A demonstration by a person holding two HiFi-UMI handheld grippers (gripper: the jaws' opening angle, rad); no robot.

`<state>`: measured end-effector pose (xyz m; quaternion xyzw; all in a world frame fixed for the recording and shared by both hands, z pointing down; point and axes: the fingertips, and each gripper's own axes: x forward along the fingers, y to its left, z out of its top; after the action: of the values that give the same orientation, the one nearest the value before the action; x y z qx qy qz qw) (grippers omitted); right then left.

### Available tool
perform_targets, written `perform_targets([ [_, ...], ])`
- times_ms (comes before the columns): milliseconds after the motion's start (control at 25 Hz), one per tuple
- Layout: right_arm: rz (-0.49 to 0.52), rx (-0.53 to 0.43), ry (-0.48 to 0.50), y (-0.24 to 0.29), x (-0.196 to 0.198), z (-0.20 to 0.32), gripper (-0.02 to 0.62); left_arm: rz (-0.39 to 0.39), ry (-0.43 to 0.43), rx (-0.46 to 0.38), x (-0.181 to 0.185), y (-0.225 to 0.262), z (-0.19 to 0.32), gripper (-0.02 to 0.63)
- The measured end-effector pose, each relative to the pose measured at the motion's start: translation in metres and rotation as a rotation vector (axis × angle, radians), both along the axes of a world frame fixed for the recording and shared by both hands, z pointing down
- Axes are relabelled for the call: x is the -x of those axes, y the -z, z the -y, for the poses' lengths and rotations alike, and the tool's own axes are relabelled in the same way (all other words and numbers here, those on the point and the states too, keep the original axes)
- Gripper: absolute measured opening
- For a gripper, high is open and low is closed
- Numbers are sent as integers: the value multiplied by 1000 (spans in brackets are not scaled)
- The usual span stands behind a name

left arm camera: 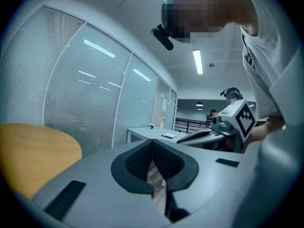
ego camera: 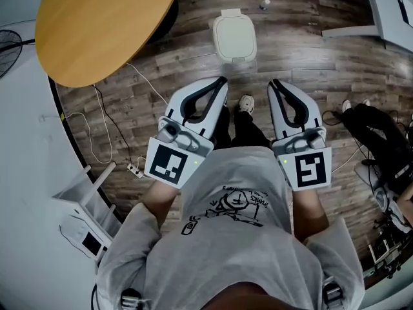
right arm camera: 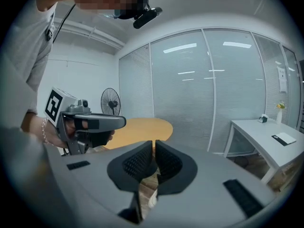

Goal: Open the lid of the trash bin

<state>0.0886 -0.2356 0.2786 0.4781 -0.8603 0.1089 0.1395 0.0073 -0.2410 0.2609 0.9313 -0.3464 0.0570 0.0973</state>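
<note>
Approach step, no contact yet. The person is standing and holding both tools at chest height, well apart from the target.

- trash bin [ego camera: 234,37]: sitting on the wood floor [ego camera: 161,76] ahead of the person's shoe [ego camera: 246,103], near the rim of the round table [ego camera: 103,24]. Its pale lid [ego camera: 235,34] is lying flat and closed.
- left gripper [ego camera: 221,81]: jaws are pressing together at the tips and holding nothing; its own view is showing only floor through the gap below the pads [left arm camera: 164,163].
- right gripper [right arm camera: 154,144]: same state, tips meeting and empty.

Judgement: the opening is not begun. The next move is calling for a step or bend toward the bin, then one gripper going down to the lid's front edge to lift or press it. Which edge is hinged, I cannot tell.
</note>
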Motion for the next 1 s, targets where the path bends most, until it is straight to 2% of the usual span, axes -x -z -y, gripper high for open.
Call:
perform_targets([
  [520,-66,111,27,-95,4,-5,31,41,-24,47,-1,-85,-1,18],
  [1000,-101,190,47,-178,4,-11,31,70,-39,122,-6,-164,-3,18],
])
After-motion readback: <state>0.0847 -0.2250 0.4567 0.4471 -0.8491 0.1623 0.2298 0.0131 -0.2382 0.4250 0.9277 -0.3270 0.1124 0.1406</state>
